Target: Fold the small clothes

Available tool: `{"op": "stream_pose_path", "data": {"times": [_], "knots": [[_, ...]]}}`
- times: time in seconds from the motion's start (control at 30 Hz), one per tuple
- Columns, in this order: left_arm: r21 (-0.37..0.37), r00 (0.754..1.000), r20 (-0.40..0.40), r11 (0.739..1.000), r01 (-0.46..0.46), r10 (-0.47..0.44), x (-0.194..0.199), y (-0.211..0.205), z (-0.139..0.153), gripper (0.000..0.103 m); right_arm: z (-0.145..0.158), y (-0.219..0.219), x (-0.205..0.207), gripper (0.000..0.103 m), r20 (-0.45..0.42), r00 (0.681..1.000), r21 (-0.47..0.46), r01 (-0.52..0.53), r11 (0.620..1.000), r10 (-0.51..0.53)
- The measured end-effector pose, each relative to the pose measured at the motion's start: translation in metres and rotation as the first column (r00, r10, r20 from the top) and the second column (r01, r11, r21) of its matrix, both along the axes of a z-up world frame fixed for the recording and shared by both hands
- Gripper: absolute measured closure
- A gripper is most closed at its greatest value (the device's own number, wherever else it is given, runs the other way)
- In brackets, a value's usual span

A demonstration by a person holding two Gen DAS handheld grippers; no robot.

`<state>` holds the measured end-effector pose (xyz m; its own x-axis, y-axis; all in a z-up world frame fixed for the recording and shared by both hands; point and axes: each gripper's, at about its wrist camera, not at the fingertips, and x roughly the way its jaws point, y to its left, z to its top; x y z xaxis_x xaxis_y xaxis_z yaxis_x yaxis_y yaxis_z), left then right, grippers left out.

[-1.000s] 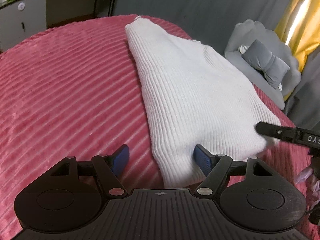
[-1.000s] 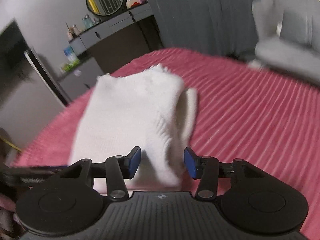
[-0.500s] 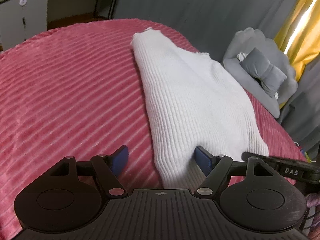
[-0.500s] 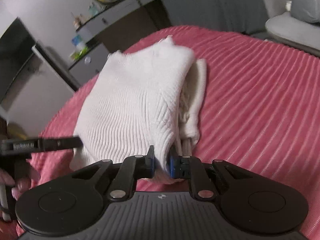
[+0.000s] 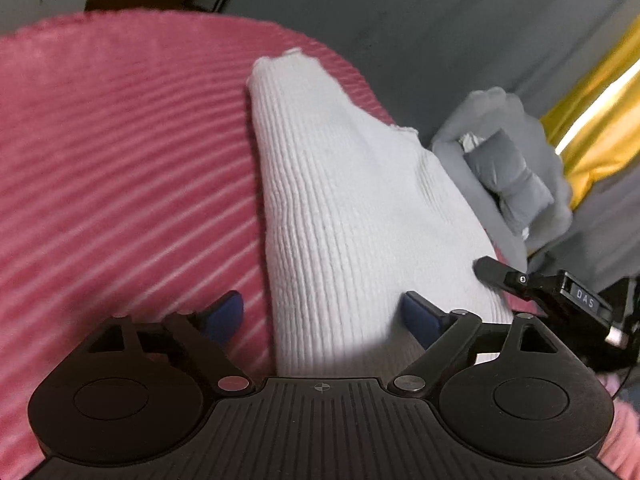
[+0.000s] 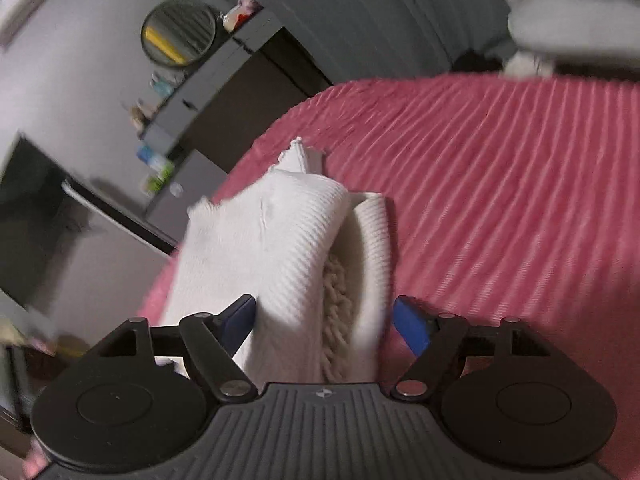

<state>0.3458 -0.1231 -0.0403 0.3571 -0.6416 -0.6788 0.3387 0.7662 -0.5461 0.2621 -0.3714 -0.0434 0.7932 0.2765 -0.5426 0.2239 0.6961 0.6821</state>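
Both my claws gape wide, gripping nothing: left gripper (image 5: 322, 314) and right gripper (image 6: 324, 318) each straddle the near end of the folded white sweater (image 5: 352, 216) on the pink bedspread (image 5: 120, 168). Near hem hidden under claw bodies; right view motion-blurred.
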Motion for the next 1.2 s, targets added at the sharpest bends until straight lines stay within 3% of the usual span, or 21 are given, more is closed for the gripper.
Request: {"op": "stream_pose_path", "data": {"times": [0.1,0.17,0.27,0.37,0.47,0.57,0.63,0.7,0.83,1.0,1.07,1.2], "knots": [[-0.021,0.999,0.032,1.0,0.0,0.001,0.007,-0.006,-0.003,0.017,-0.008,0.002,0.013,0.03,0.017,1.0,0.03,-0.013,0.999,0.012],[-0.036,0.999,0.046,0.999,0.012,-0.01,0.011,-0.011,-0.004,0.028,-0.01,0.009,0.021,0.049,0.013,1.0,0.011,-0.028,1.0,0.028],[-0.053,0.998,0.064,0.999,0.002,0.001,0.012,-0.009,0.001,0.049,-0.002,0.021,0.028,0.061,0.012,0.999,-0.057,-0.04,0.998,0.041],[-0.03,0.99,0.141,0.999,0.017,-0.013,0.004,-0.006,0.021,0.054,0.015,0.035,0.032,0.064,0.03,0.997,-0.145,-0.066,0.987,0.071],[-0.006,0.978,0.21,1.0,0.004,-0.003,0.0,0.008,0.042,0.054,0.033,0.049,0.037,0.065,0.072,0.99,-0.17,-0.111,0.979,0.125],[0.027,0.972,0.23,0.998,-0.052,0.044,-0.003,0.033,0.052,0.053,0.041,0.07,0.049,0.065,0.094,0.98,-0.188,-0.156,0.97,0.176],[0.1,0.971,0.236,0.993,-0.065,0.04,-0.006,0.044,0.049,0.049,0.039,0.08,0.054,0.059,0.069,0.979,-0.167,-0.175,0.97,0.189],[0.179,0.975,0.219,0.98,-0.089,0.049,-0.009,0.053,0.042,0.048,0.038,0.089,0.052,0.058,0.025,0.985,-0.22,-0.162,0.962,0.171],[0.139,0.966,0.25,0.985,-0.105,0.068,-0.025,0.072,0.048,0.046,0.057,0.113,0.027,0.059,0.045,0.982,-0.411,-0.147,0.9,0.181],[0.2,0.966,0.258,0.978,-0.053,0.0,-0.043,0.06,0.049,0.04,0.077,0.15,-0.001,0.07,0.113,0.962,-0.498,-0.16,0.853,0.247],[0.249,0.97,0.243,0.966,-0.062,0.0,-0.045,0.058,0.04,0.035,0.073,0.169,-0.001,0.073,0.081,0.951,-0.519,-0.216,0.827,0.3],[0.264,0.969,0.247,0.963,-0.061,-0.006,-0.045,0.061,0.028,0.023,0.049,0.187,0.006,0.082,-0.073,0.951,-0.648,-0.273,0.711,0.299]]}}
